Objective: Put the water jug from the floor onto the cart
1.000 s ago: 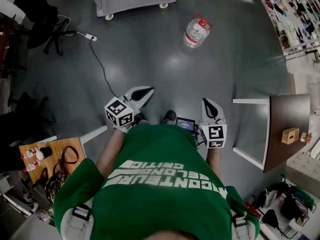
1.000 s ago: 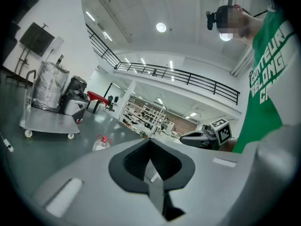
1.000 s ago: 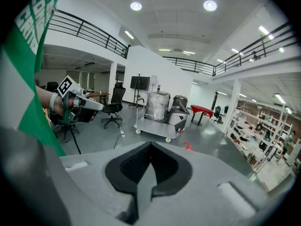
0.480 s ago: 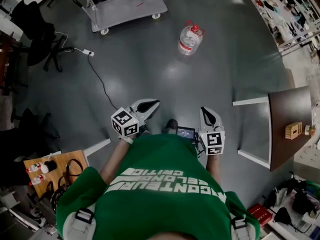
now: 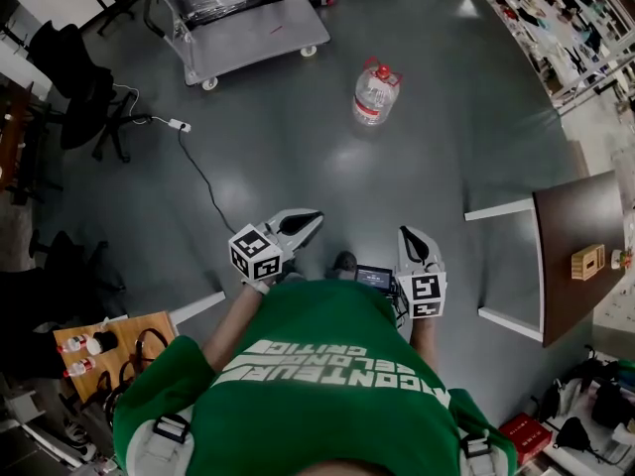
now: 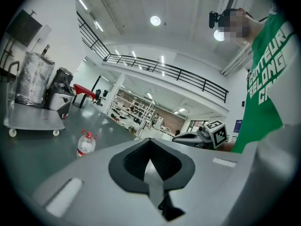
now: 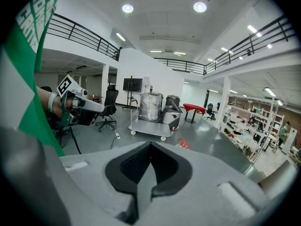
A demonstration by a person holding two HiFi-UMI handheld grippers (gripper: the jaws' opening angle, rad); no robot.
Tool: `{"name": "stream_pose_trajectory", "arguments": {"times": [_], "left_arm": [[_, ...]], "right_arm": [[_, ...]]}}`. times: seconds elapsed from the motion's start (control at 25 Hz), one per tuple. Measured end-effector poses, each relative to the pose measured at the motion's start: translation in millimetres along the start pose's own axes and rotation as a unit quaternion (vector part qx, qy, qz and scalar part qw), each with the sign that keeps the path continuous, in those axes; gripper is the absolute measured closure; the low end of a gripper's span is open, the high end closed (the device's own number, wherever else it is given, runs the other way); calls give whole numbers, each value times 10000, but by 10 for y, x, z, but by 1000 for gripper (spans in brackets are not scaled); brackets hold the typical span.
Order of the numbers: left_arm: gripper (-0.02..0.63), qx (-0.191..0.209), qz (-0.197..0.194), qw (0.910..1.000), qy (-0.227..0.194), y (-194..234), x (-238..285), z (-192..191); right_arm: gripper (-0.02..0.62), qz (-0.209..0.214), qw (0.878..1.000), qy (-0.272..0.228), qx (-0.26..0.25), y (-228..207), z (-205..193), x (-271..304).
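Grey floor [image 5: 298, 157] holds the jug [image 5: 376, 95] upright at upper middle, well apart from the cart [image 5: 253, 33] at upper left. Left tool [image 5: 301, 223] and right tool [image 5: 412, 241], low centre, have jaws together on nothing. This looks like the approach, and the next move calls for reaching the jug and opening around it.

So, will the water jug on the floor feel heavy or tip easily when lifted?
The water jug looks big and clear, so if full, probably heavy for its size. It stands upright on a smooth floor; a high push might tip it, a low one slide it. Its red top handle seems the surest hold.
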State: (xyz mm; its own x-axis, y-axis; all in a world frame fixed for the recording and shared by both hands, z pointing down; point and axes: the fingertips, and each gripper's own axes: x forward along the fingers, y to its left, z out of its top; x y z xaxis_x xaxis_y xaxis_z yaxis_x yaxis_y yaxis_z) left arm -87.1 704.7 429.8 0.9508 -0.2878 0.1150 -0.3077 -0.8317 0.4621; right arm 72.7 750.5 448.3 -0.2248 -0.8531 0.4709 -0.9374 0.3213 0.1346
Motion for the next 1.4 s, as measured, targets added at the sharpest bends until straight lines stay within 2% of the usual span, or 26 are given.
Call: {"name": "stream_pose_trajectory", "arguments": {"times": [0.28, 0.6, 0.84, 1.04, 1.2, 1.4], "left_arm": [[598, 54, -118, 9999, 101, -157, 255, -21], [598, 85, -77, 9997, 225, -240, 634, -73], [598, 724, 7, 9955, 617, -421, 970, -228], [598, 768, -143, 9946, 690, -610, 1133, -316], [598, 797, -137, 9935, 796, -661, 1208, -337], [598, 814, -71, 9940, 723, -712, 1296, -283]], "right_arm": [[603, -8, 9999, -56, 106, -251, -54, -14], [603, 49, 9998, -46, 166, -560, -221, -105], [603, 89, 9998, -77, 150, -814, -356, -151], [603, 87, 9997, -21, 242, -938, -519, -238], [603, 51, 9993, -19, 378, -1019, -596, -290], [603, 138, 9990, -9, 424, -1079, -676, -277]]}}
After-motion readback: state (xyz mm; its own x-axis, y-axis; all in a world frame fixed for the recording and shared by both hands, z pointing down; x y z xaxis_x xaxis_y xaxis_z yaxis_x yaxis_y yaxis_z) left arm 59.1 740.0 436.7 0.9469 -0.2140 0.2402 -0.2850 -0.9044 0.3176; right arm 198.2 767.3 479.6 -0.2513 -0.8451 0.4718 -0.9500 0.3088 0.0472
